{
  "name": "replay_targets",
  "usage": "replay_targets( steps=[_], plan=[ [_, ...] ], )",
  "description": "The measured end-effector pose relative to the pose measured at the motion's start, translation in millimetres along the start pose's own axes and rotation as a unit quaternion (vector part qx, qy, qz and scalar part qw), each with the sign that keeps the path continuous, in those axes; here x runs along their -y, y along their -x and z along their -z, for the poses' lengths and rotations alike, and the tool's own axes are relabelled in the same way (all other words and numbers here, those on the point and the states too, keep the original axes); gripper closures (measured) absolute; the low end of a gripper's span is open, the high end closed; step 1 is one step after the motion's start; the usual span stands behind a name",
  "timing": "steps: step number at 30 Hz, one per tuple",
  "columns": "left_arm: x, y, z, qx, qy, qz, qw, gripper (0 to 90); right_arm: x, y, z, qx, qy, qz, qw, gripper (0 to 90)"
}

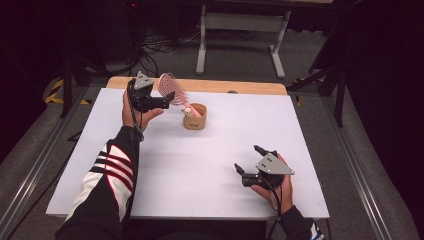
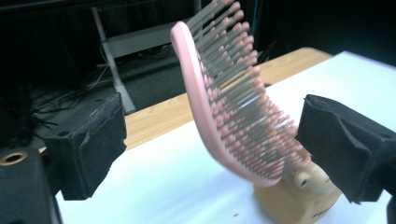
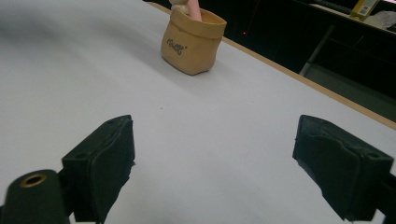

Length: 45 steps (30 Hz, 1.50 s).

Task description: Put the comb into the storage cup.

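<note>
A pink hairbrush (image 1: 171,84) (image 2: 219,93) stands handle-down in a small tan pouch (image 1: 196,121) (image 2: 299,200) at the back middle of the white table. Its bristled head leans up and to the left. My left gripper (image 1: 169,97) (image 2: 215,144) is open around the brush head; the bristle tips come close to one pad, and the brush's back is well clear of the other. Near the front right, my right gripper (image 1: 247,159) (image 3: 212,154) rests low over the table, open with nothing between its jaws. It faces the pouch (image 3: 191,46), from which the pink handle (image 3: 194,9) sticks up.
The white board (image 1: 200,165) covers the table, with a wooden strip (image 1: 240,86) along its far edge. Beyond it a grey metal frame (image 1: 240,30) and cables (image 1: 160,47) lie on the floor. Metal rails (image 1: 360,165) run along both sides.
</note>
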<state>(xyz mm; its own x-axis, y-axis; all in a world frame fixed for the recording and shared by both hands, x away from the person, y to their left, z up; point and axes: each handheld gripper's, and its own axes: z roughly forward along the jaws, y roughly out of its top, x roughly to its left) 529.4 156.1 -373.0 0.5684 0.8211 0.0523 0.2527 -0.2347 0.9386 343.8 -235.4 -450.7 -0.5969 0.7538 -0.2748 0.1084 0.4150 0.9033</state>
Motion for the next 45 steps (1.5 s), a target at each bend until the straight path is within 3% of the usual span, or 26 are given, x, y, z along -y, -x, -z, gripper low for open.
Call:
replay_targets(
  steps=[4,13,18,29,45],
  plan=[
    [2.8,-0.3,3.9,-0.001,-0.006,-0.016,0.9999,7.9,0.0,0.2,-0.3,0.001,-0.001,0.000,1.0000,13.1],
    [7.6,-1.7,8.2,0.000,-0.005,-0.015,0.9999,10.2,0.4,0.6,-0.4,0.004,-0.003,-0.002,1.0000,13.2],
    [10.4,-0.2,12.1,-0.005,-0.004,-0.029,0.9996,11.3,0.2,1.4,0.8,0.010,0.002,-0.004,0.9999,13.6],
    [20.6,-0.2,18.9,-0.013,0.003,-0.035,0.9993,12.2,0.2,0.9,-0.2,0.009,-0.001,-0.002,1.0000,13.6],
    [29.2,7.4,26.1,0.007,0.010,-0.041,0.9991,6.7,-0.1,-0.1,-0.7,0.009,-0.002,-0.001,1.0000,13.5]
  ],
)
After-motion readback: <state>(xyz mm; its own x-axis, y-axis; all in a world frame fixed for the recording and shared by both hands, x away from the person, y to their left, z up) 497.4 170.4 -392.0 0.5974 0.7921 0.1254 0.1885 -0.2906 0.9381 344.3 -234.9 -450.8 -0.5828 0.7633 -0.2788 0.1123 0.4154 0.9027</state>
